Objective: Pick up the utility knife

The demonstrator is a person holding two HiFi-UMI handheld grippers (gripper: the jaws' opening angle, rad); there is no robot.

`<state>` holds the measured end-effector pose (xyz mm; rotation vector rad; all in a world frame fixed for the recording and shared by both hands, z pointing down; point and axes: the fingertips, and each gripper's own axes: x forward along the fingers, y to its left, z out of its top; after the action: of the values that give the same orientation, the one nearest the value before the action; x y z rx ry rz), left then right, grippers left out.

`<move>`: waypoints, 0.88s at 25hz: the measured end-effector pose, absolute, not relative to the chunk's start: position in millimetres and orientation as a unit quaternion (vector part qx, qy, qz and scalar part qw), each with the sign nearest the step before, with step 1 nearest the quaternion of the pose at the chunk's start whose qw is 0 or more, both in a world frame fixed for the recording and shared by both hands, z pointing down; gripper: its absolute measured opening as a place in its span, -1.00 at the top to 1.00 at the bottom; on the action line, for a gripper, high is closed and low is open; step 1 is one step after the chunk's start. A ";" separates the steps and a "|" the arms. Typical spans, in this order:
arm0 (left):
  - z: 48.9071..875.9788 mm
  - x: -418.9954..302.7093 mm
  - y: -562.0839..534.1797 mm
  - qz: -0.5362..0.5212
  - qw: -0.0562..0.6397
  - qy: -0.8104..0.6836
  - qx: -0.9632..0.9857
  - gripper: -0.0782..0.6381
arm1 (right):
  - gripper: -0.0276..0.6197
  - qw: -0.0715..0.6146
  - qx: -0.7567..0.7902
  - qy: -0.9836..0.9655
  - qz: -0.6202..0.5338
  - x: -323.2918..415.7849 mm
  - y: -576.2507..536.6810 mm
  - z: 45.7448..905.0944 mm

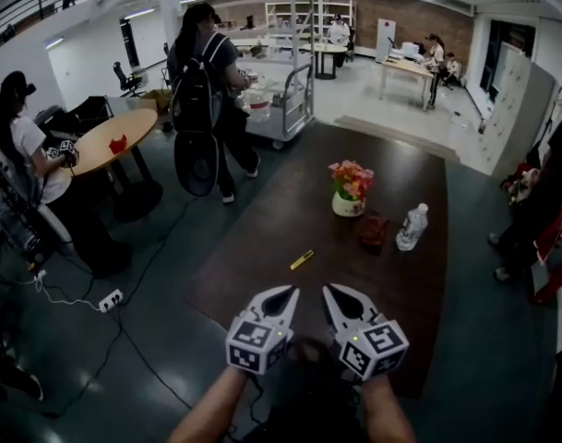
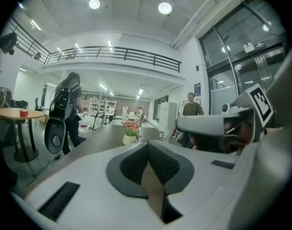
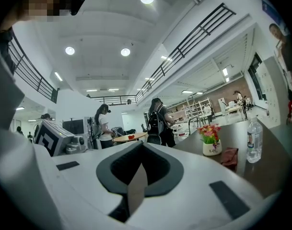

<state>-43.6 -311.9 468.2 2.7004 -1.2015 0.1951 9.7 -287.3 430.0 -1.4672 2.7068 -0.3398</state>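
Observation:
A small yellow utility knife (image 1: 302, 259) lies on the dark brown table (image 1: 262, 247), left of its middle. My left gripper (image 1: 287, 293) hovers over the table's near edge, jaws shut and empty, its tip a little short of the knife. Beside it my right gripper (image 1: 334, 292) is also shut with nothing in it, slightly right of the knife. In the left gripper view the left gripper (image 2: 148, 146) points level across the table; in the right gripper view the right gripper (image 3: 141, 146) does the same. Neither of these two views shows the knife.
A flower pot (image 1: 351, 190), a dark red pouch (image 1: 373, 231) and a water bottle (image 1: 412, 226) stand further back on the table. A person with a backpack (image 1: 205, 90) stands at the far left. A round wooden table (image 1: 114, 141), a power strip (image 1: 110, 299) and floor cables lie left.

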 end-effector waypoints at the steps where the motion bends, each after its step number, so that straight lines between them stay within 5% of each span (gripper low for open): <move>1: 472.7 -41.0 -320.5 0.075 0.089 -0.406 0.907 0.76 | 0.88 0.023 -0.473 0.874 -0.113 12.8 -293.7 430.5; 22: 608.8 8.5 -481.0 0.261 0.102 -0.338 0.898 0.39 | 0.88 -0.045 -0.508 0.850 -0.134 40.1 -388.0 464.6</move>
<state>8.5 -481.0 608.8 2.6518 -0.9993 0.7700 40.1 -388.0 464.6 -1.6424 2.7485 -0.4321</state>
